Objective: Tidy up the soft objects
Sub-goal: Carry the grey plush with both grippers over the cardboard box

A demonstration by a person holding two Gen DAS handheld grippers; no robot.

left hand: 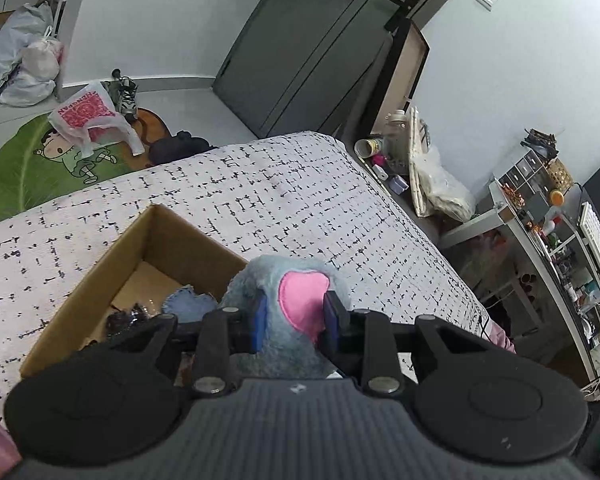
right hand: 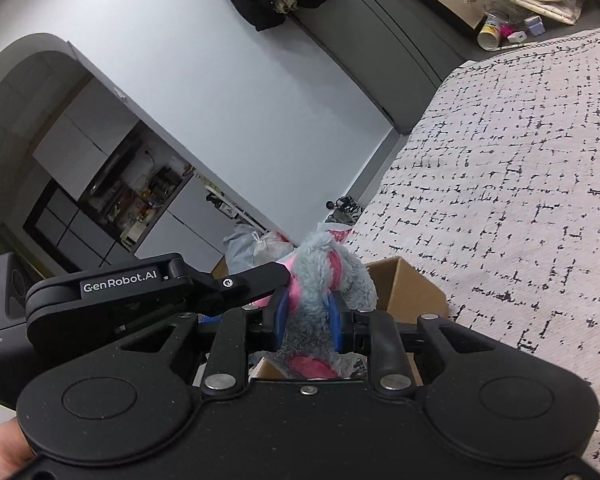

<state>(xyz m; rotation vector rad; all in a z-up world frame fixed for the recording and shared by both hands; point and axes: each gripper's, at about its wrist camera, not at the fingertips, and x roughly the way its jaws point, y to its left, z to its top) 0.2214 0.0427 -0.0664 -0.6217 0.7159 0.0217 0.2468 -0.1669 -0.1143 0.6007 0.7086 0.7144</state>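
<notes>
Both tongs, left [left hand: 294, 320] and right [right hand: 308, 322], clamp one plush [left hand: 288, 304] above the box [left hand: 100, 276]; a denim heart [left hand: 188, 306] lies inside, plush not yet dropped.

A lived-in bedroom of a home is shown. Most of the near ground is taken up by a bed [left hand: 284, 200] covered with a white spread marked in black dashes. On the floor at the far left a green cartoon rug [left hand: 40, 160] is laid, with tied plastic bags [left hand: 24, 60] heaped behind it and a pair of shoes [left hand: 126, 94] beside. A dark grey wardrobe [left hand: 300, 52] is set against the far wall. To the right, a crowded desk with shelves [left hand: 540, 216] and a small stand of bottles and cups [left hand: 384, 152] are seen. Through an arched opening [right hand: 60, 92] in the right wrist view, kitchen cabinets [right hand: 112, 196] are visible.
</notes>
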